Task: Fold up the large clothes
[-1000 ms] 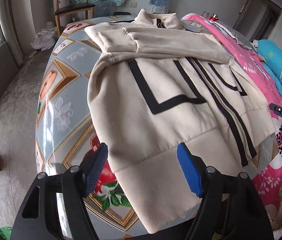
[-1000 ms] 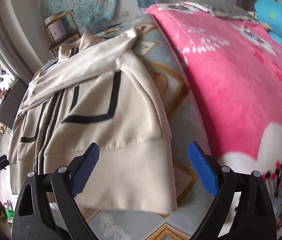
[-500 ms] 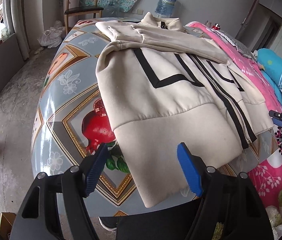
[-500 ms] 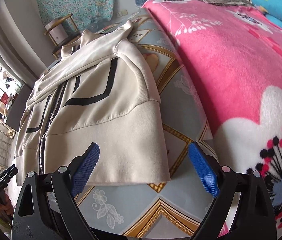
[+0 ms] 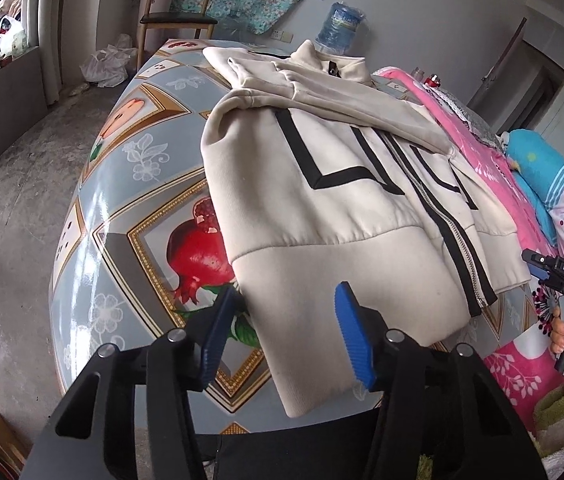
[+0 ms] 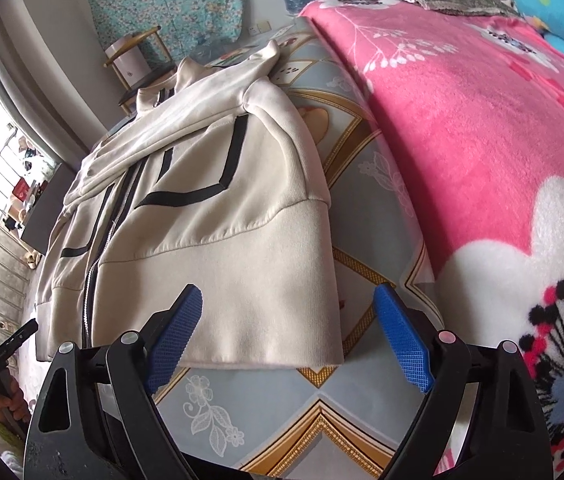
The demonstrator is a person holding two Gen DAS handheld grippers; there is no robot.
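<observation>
A cream zip-up jacket with black stripes lies flat on the patterned table, sleeves folded across the chest, collar at the far end. Its hem hangs over the near table edge. My left gripper is open and empty, just above the hem's left corner. In the right wrist view the jacket lies left of centre. My right gripper is open and empty, at the hem's right corner without touching it. The right gripper also shows at the right edge of the left wrist view.
A pink floral blanket covers the right side beside the table. A blue pillow lies on it. A wooden chair and a water bottle stand beyond the table's far end. Bare concrete floor lies to the left.
Both grippers have pulled back toward the near table edge and dropped lower. The jacket has not moved. Both grippers stay open.
</observation>
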